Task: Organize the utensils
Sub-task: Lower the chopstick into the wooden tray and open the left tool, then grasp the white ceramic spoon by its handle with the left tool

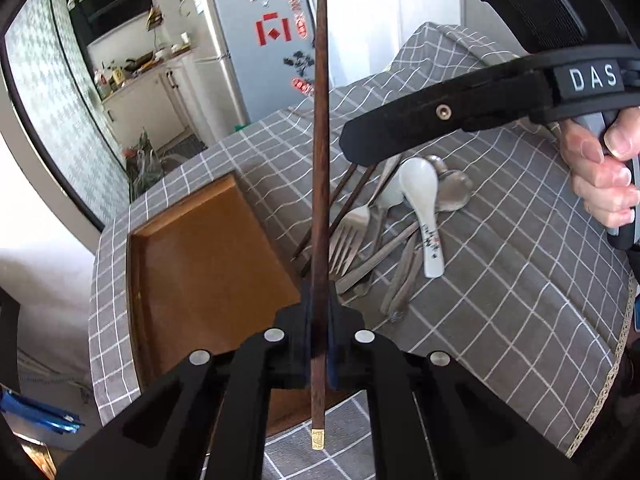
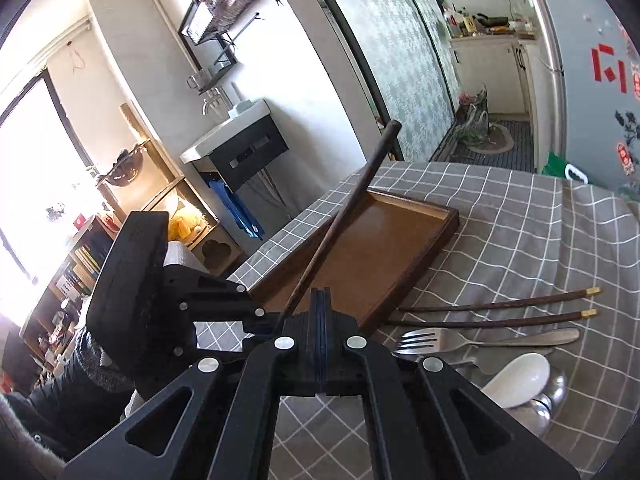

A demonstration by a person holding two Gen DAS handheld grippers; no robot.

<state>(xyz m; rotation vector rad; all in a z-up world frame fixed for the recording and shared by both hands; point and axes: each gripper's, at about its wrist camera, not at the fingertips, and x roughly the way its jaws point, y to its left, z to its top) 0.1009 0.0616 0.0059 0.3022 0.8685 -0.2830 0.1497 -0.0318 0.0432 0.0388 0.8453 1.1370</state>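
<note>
My left gripper (image 1: 319, 292) is shut on a dark wooden chopstick (image 1: 320, 160) with a gold end cap, held upright above the near edge of the brown wooden tray (image 1: 192, 264). The same chopstick (image 2: 340, 216) and left gripper (image 2: 260, 316) show in the right wrist view. My right gripper (image 2: 321, 296) is shut and empty, hovering over the table beside the tray (image 2: 384, 248); it also shows in the left wrist view (image 1: 350, 140). A pile lies right of the tray: two chopsticks (image 2: 496, 314), forks (image 2: 440, 338), a white ceramic spoon (image 1: 422, 208) and metal spoons (image 1: 454, 188).
The table wears a grey checked cloth (image 1: 500, 280). A fridge (image 1: 256, 48) and kitchen counter (image 1: 140, 76) stand beyond it. A wall sink (image 2: 236, 140) and shelves (image 2: 80, 264) are off the table's left side.
</note>
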